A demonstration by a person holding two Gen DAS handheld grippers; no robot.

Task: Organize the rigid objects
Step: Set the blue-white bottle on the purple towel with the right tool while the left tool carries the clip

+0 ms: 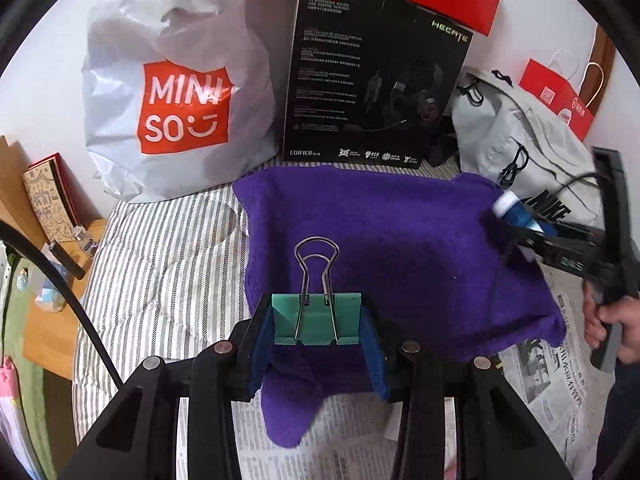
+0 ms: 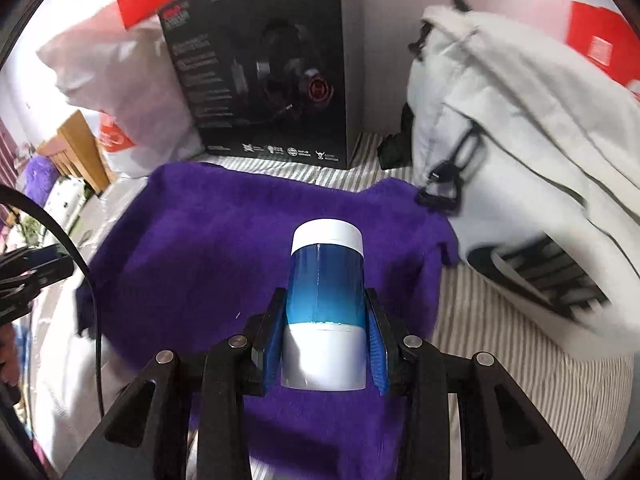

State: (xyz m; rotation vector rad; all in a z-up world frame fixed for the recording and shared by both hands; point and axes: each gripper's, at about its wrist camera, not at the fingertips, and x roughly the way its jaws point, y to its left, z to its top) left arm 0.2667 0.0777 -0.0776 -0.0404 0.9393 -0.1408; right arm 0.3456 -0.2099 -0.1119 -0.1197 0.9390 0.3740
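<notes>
My left gripper (image 1: 318, 320) is shut on a green binder clip (image 1: 316, 318) with its wire handles pointing away, held above the near edge of a purple towel (image 1: 400, 240). My right gripper (image 2: 326, 344) is shut on a blue and white bottle (image 2: 326, 300), its white cap pointing away, above the same purple towel (image 2: 200, 248). In the left wrist view the right gripper (image 1: 516, 228) and its bottle (image 1: 512, 208) hang over the towel's right edge, with a person's hand (image 1: 608, 320) on its handle. The left gripper's body (image 2: 28, 272) shows at the left edge of the right wrist view.
The towel lies on a striped bedsheet (image 1: 160, 264) with newspaper (image 1: 552, 380) at the near side. Behind it stand a white MINISO bag (image 1: 172, 92), a black headset box (image 1: 376, 80) and a grey backpack (image 2: 520, 160). A wooden stand (image 1: 52, 320) is at the left.
</notes>
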